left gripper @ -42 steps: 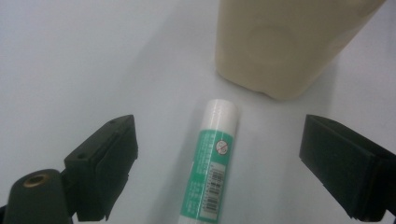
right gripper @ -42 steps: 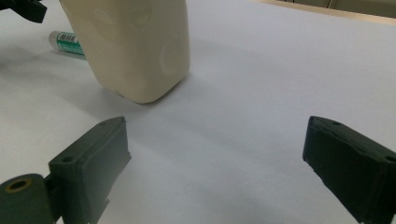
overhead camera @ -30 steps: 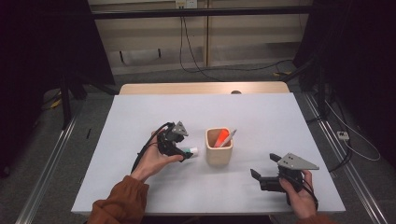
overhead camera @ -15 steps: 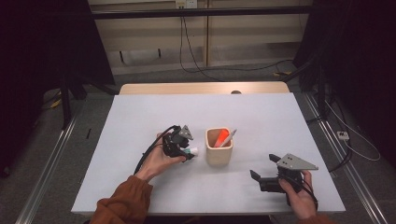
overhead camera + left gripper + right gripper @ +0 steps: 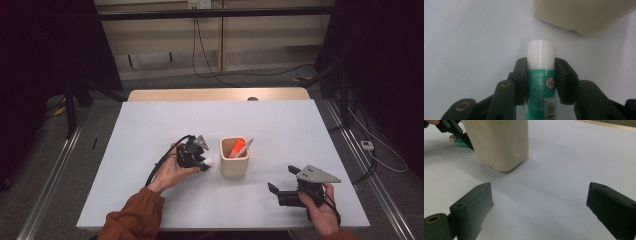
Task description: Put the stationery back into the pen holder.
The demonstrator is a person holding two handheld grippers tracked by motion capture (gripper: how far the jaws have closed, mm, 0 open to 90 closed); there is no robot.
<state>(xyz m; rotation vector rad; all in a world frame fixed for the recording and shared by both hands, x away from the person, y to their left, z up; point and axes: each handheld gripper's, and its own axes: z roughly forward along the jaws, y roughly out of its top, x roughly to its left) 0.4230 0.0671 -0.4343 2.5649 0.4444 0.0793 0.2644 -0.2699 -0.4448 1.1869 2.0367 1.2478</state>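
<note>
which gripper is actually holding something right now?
The left gripper: its jaws are shut on the green glue stick. The right gripper is open, with nothing between its jaws.

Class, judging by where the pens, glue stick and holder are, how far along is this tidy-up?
Done: an orange marker and a white pen stand in the holder. In hand: the left hand-held gripper clamps the glue stick beside it. Left: dropping it in. The right hand-held gripper waits open.
</note>
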